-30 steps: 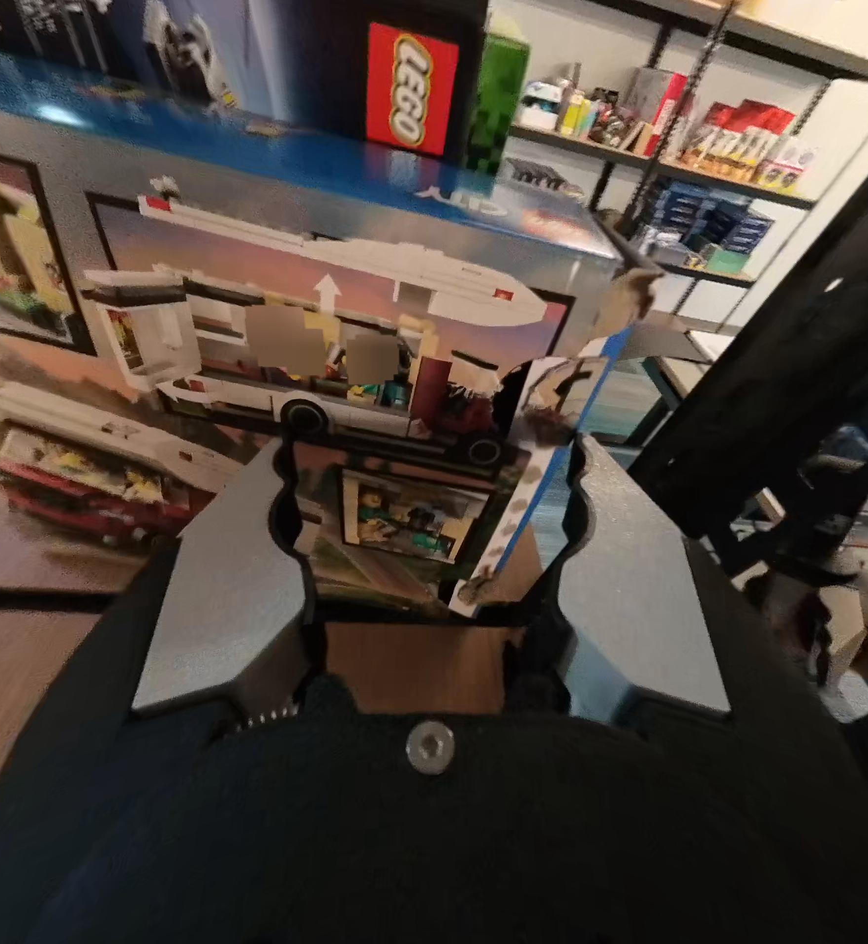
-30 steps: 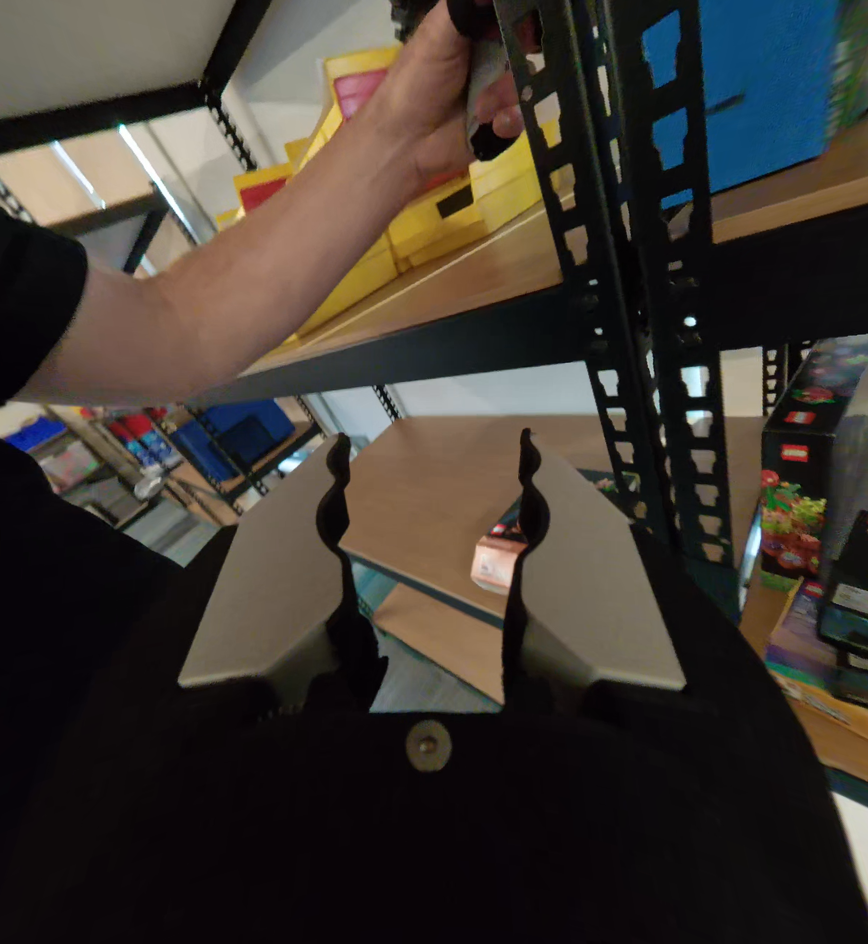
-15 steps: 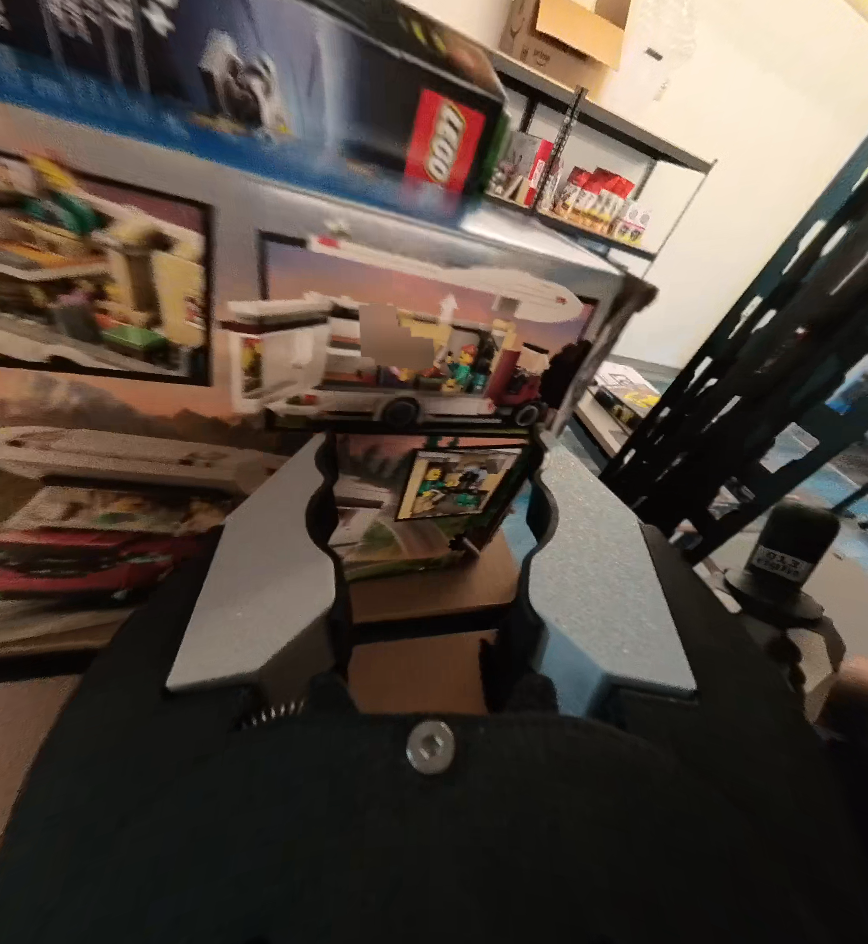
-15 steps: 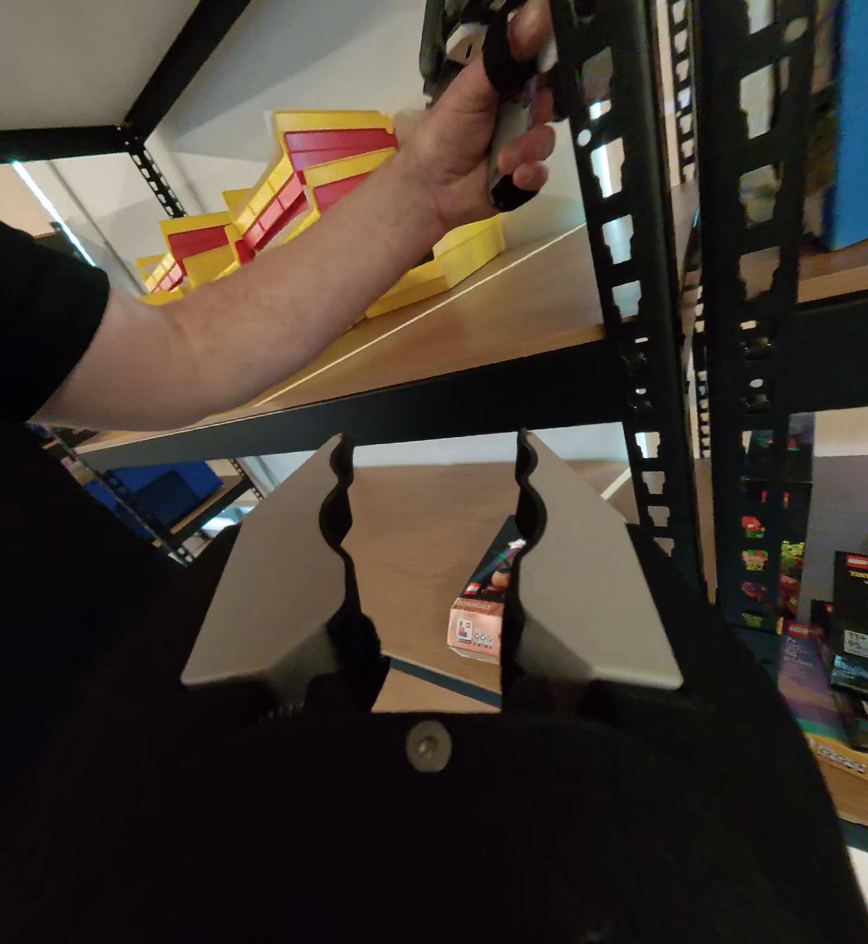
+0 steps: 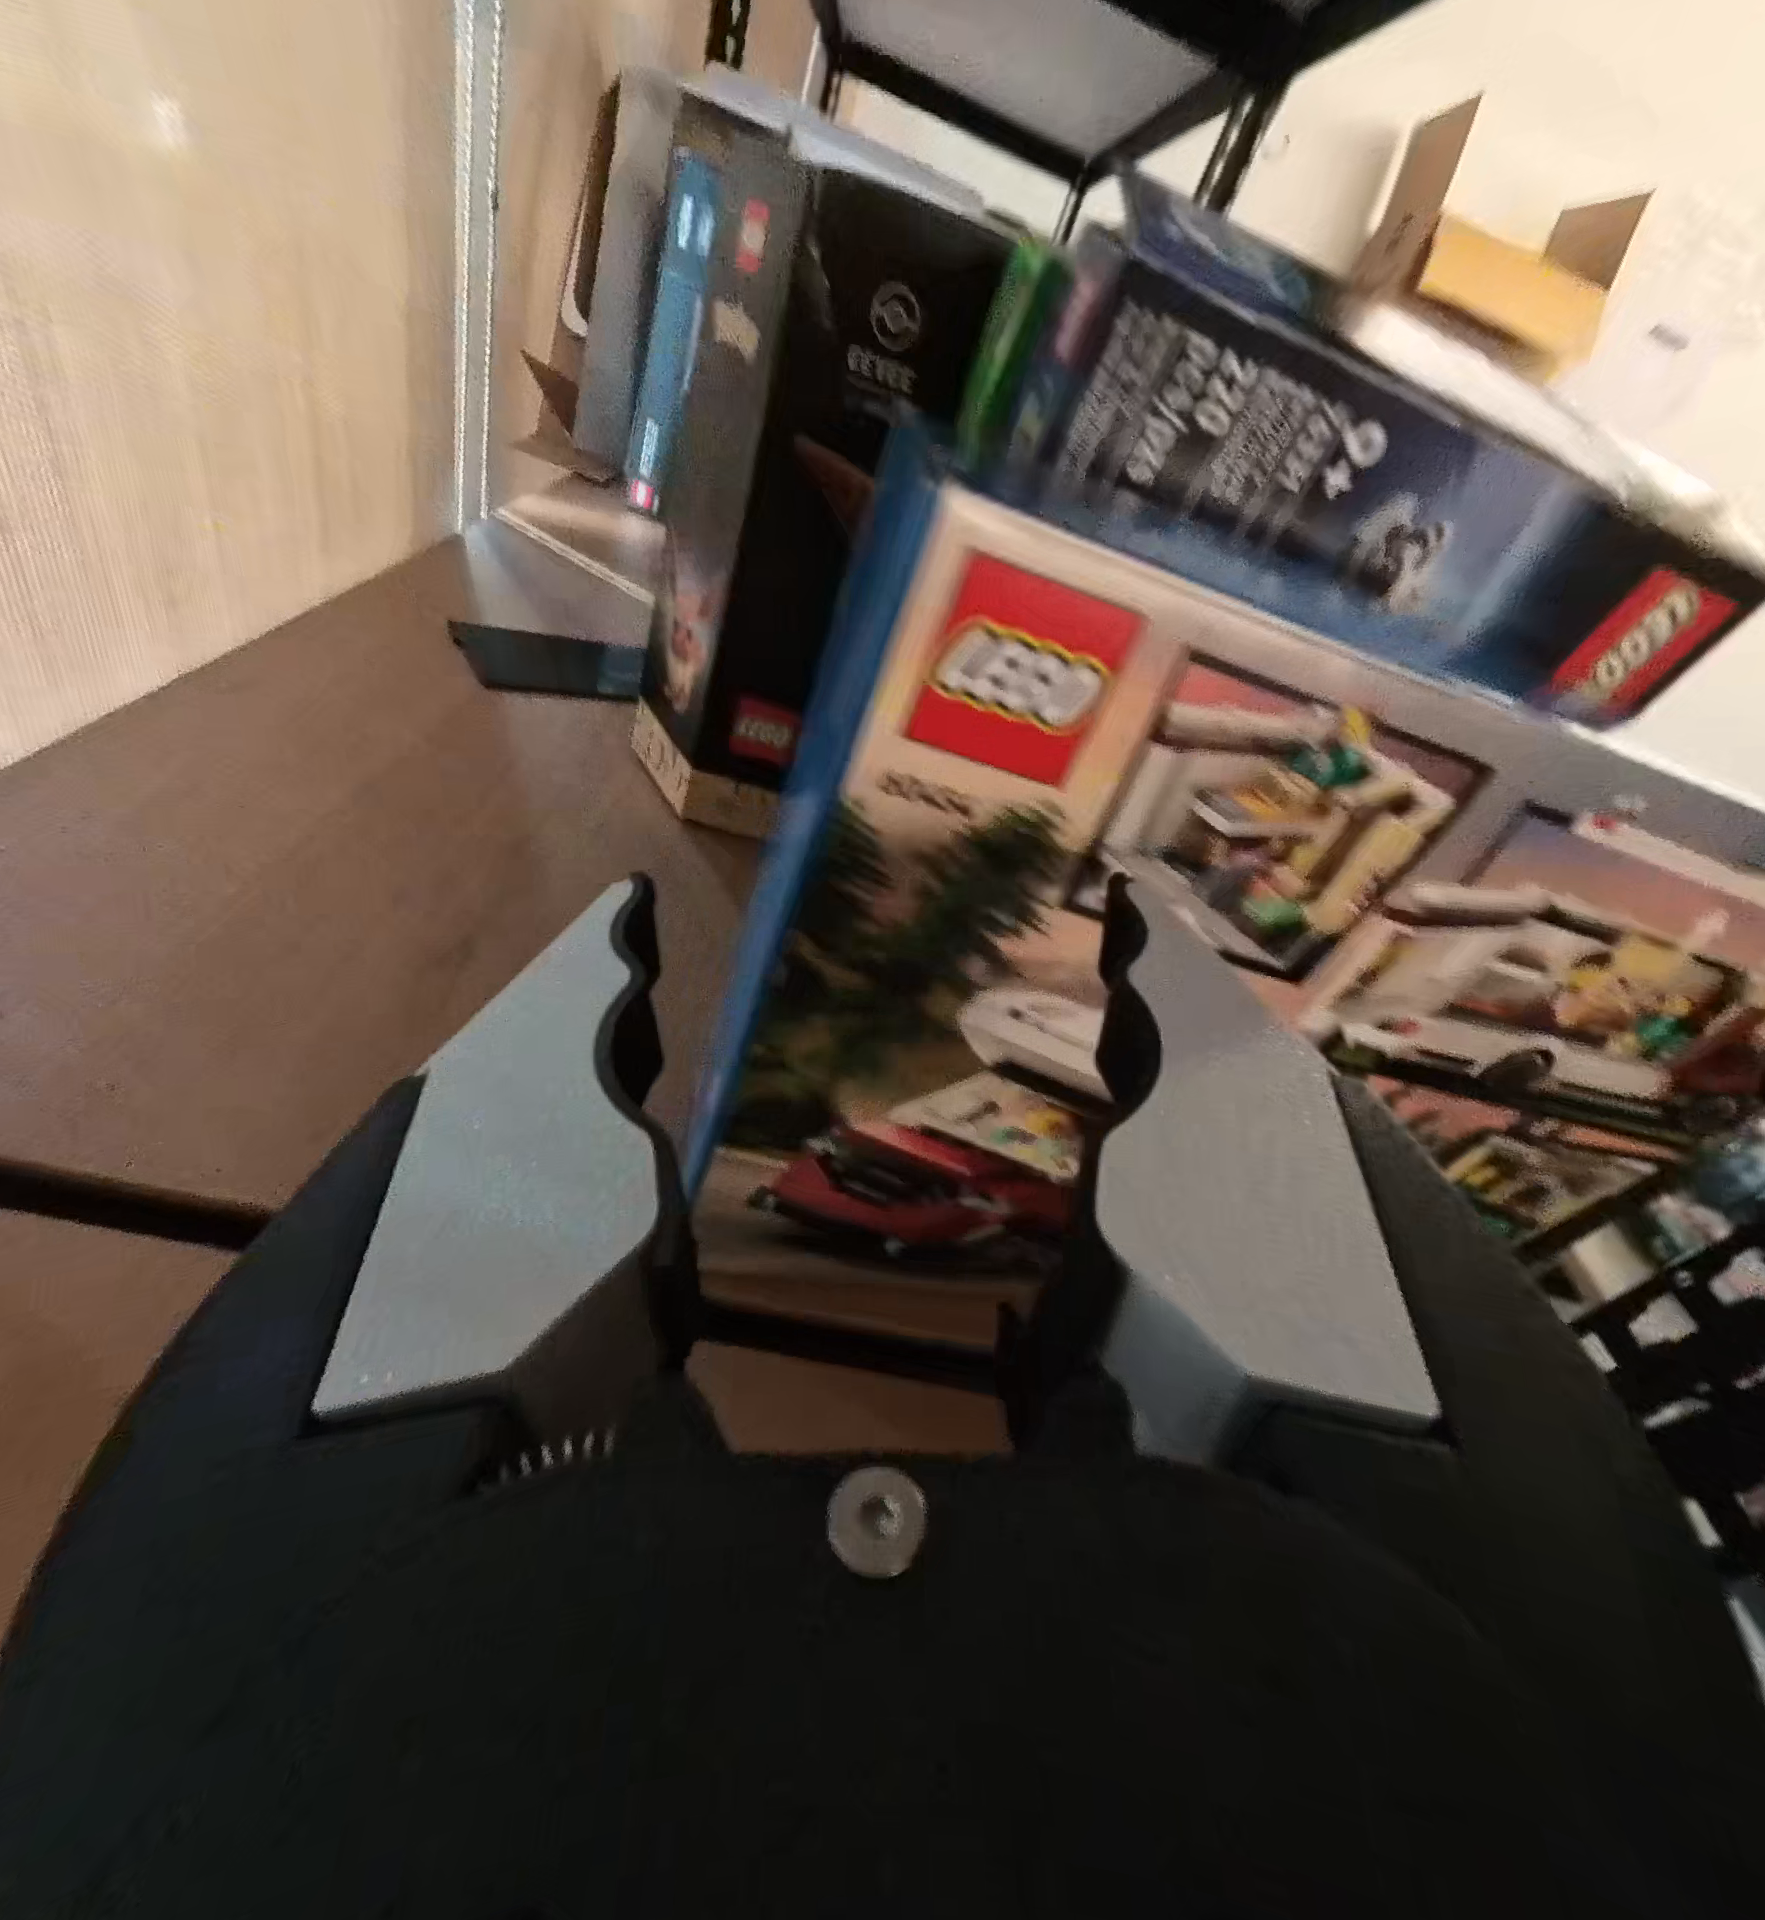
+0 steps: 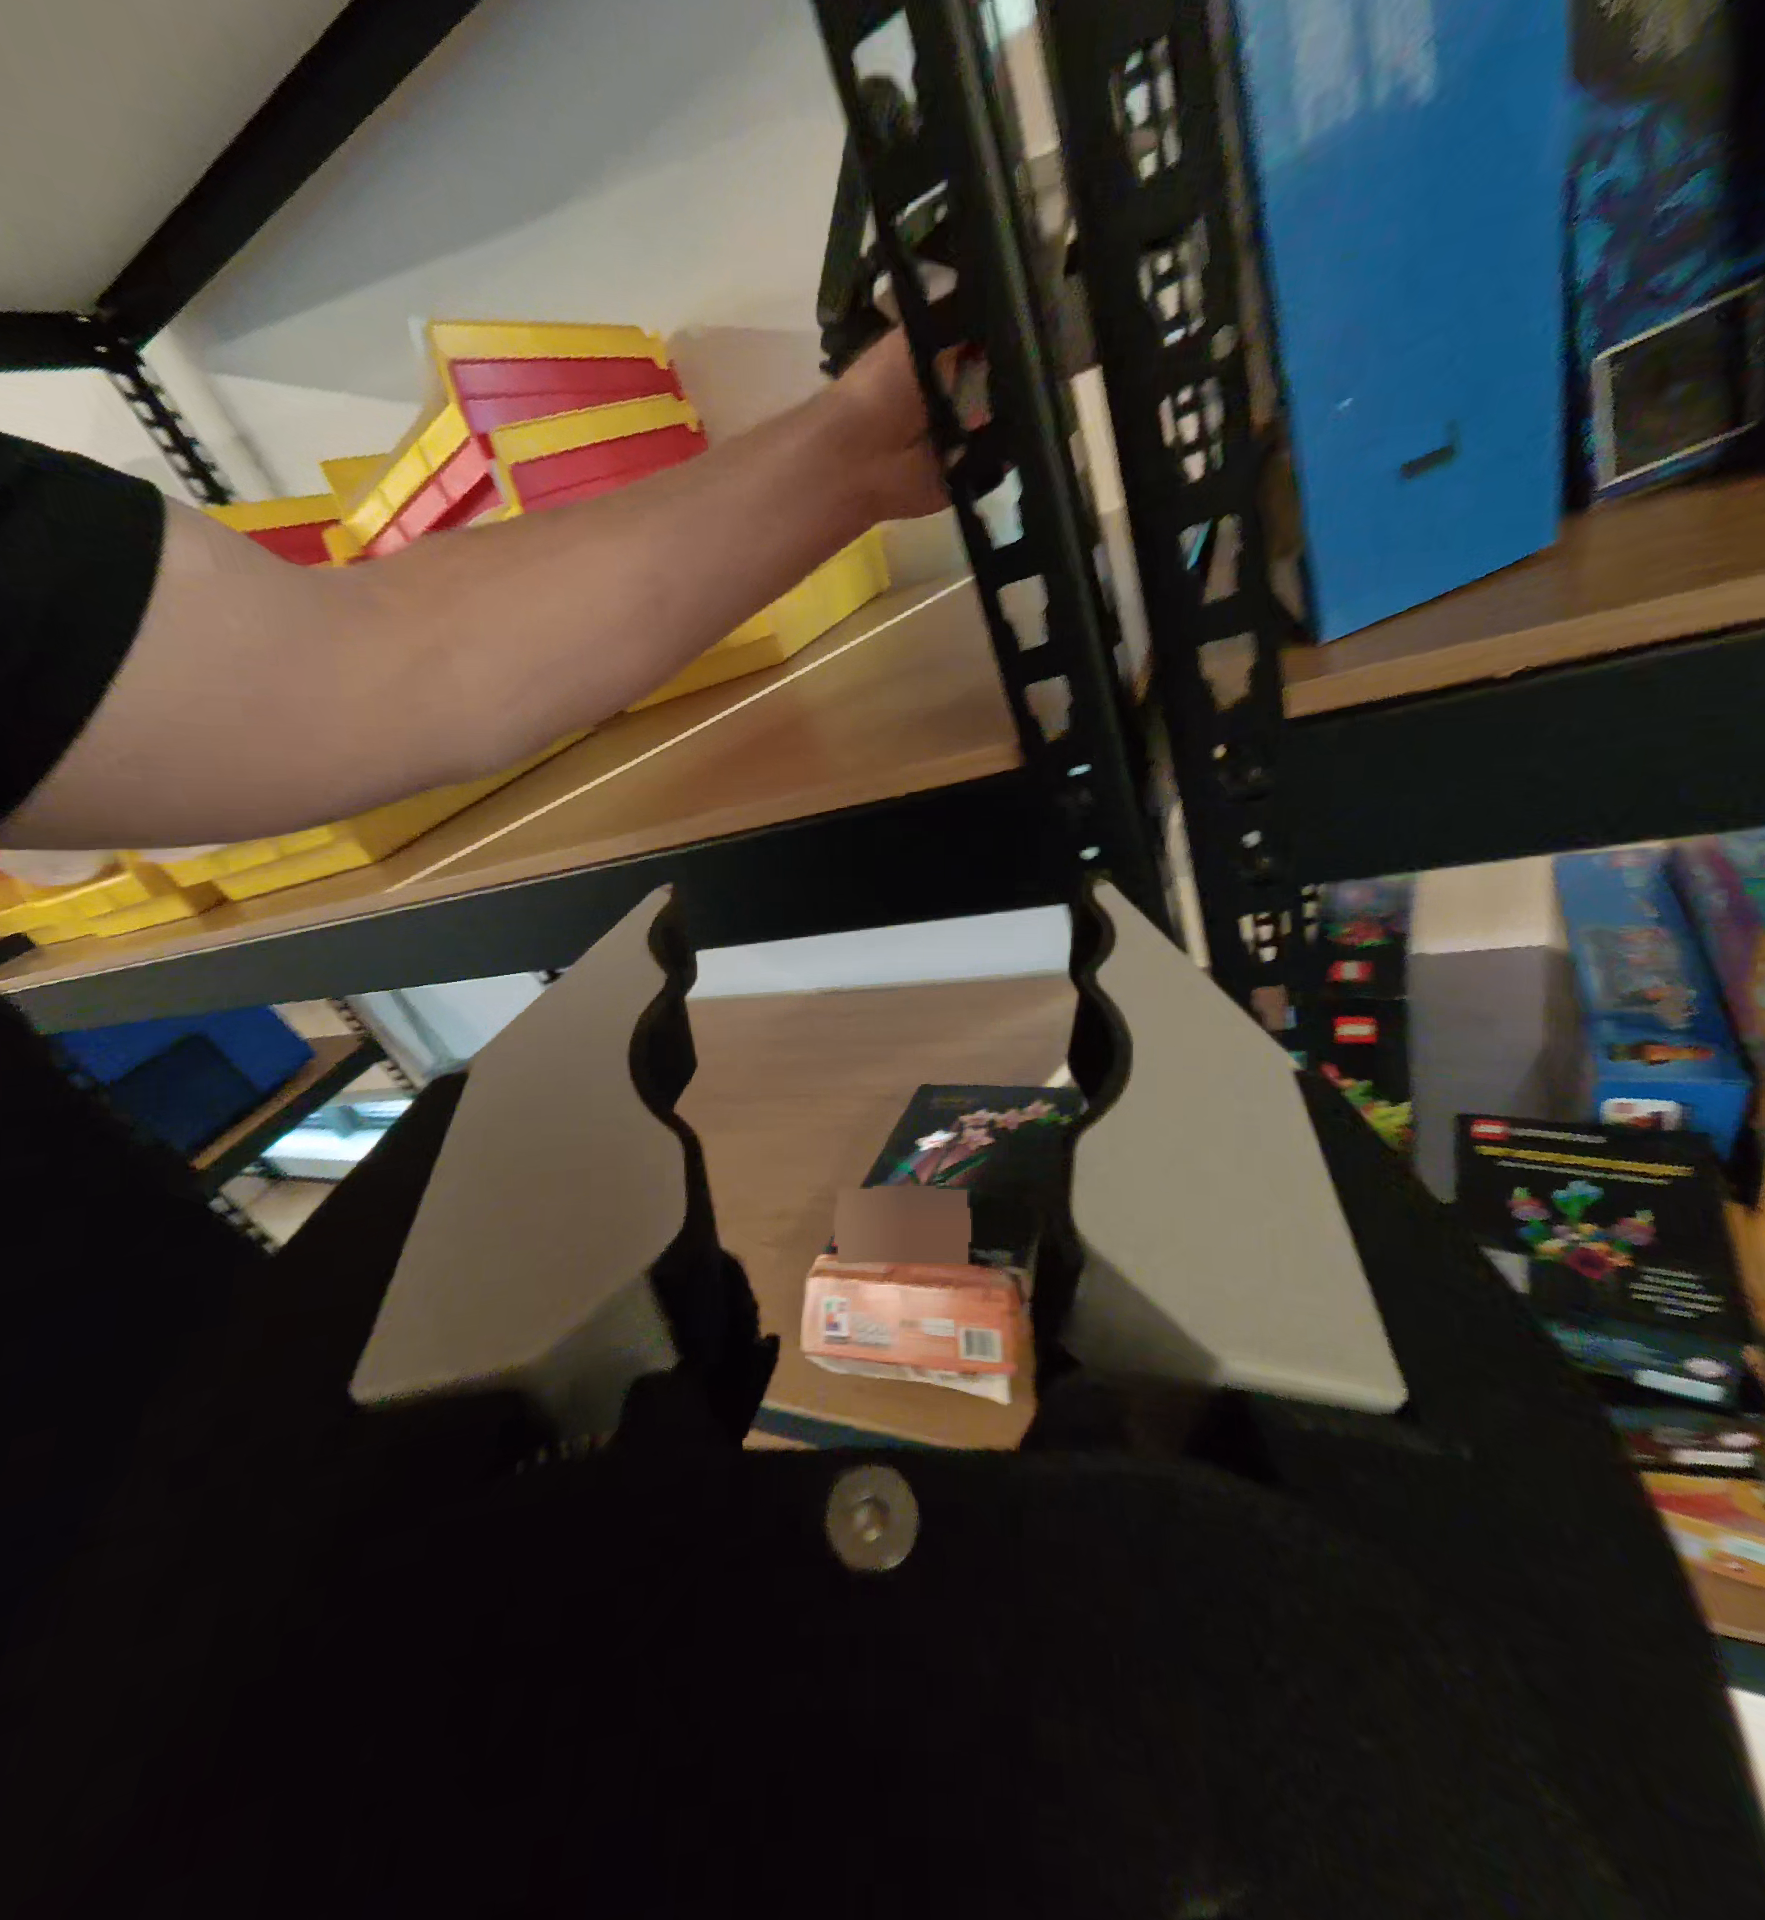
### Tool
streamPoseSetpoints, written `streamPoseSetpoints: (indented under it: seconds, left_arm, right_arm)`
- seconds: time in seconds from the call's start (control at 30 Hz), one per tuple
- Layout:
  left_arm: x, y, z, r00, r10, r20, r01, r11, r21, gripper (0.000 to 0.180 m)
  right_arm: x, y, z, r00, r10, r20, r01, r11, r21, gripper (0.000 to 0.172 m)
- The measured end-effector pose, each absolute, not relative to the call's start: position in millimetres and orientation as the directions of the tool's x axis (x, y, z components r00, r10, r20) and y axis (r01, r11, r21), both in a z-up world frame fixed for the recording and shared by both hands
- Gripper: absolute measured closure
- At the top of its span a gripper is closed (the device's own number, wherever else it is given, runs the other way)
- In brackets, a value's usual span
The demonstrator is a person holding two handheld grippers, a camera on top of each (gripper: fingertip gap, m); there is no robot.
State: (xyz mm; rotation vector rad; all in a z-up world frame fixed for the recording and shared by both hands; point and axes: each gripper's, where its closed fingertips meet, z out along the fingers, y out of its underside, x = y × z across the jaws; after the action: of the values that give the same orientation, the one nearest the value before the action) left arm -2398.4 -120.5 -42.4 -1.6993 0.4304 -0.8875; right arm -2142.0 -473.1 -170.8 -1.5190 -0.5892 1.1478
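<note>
My left gripper (image 5: 878, 997) is spread wide, straddling the near corner of the big toy-brick box (image 5: 961, 935) on the wooden shelf (image 5: 234, 883), pads not pressing. My right gripper (image 6: 878, 997) hangs open, empty, facing the black rack (image 6: 1054, 623).

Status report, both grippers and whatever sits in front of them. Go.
Left gripper open, aimed at the near corner of a large toy box standing on the shelf; contact unclear. Right gripper open, nothing held, small boxes beyond. Black shelf post close ahead.
</note>
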Motion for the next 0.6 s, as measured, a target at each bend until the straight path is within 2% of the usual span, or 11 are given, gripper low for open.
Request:
streamPoseSetpoints:
  seconds: [0.07, 0.13, 0.2, 0.27, 0.33, 0.43, 0.6]
  left_arm:
    - [-2410, -103, -40, 0.640, -0.676, 0.366, 0.204, -0.310, -0.929, 0.088]
    - [-2429, -87, -28, 0.638, -0.661, 0.395, 0.304, -0.255, -0.918, 0.088]
    - [-2434, -82, -19, 0.557, -0.707, 0.436, 0.368, -0.261, -0.892, 0.081]
    - [-2433, -77, -19, 0.511, -0.737, 0.443, 0.373, -0.274, -0.886, 0.068]
    - [-2424, -74, -20, 0.439, -0.766, 0.469, 0.374, -0.319, -0.871, 0.063]
    - [-2397, -76, -28, 0.345, -0.808, 0.477, 0.321, -0.376, -0.869, 0.052]
    - [-2368, -93, -23, 0.169, -0.861, 0.480, 0.299, -0.420, -0.857, 0.077]
  right_arm:
    - [-2135, -461, -164, 0.452, 0.839, -0.304, -0.179, -0.249, -0.952, 0.101]
    - [-2126, -442, -153, 0.529, 0.816, -0.232, -0.139, -0.186, -0.973, 0.099]
    - [-2122, -422, -140, 0.578, 0.797, -0.174, -0.099, -0.143, -0.985, 0.097]
    - [-2124, -403, -121, 0.584, 0.800, -0.137, -0.097, -0.100, -0.990, 0.098]
    - [-2124, -376, -107, 0.631, 0.768, -0.106, -0.077, -0.074, -0.994, 0.111]
    - [-2128, -334, -88, 0.668, 0.739, -0.087, -0.057, -0.067, -0.996, 0.117]
    - [-2165, -282, -82, 0.655, 0.756, 0.013, 0.065, -0.039, -0.997, 0.129]
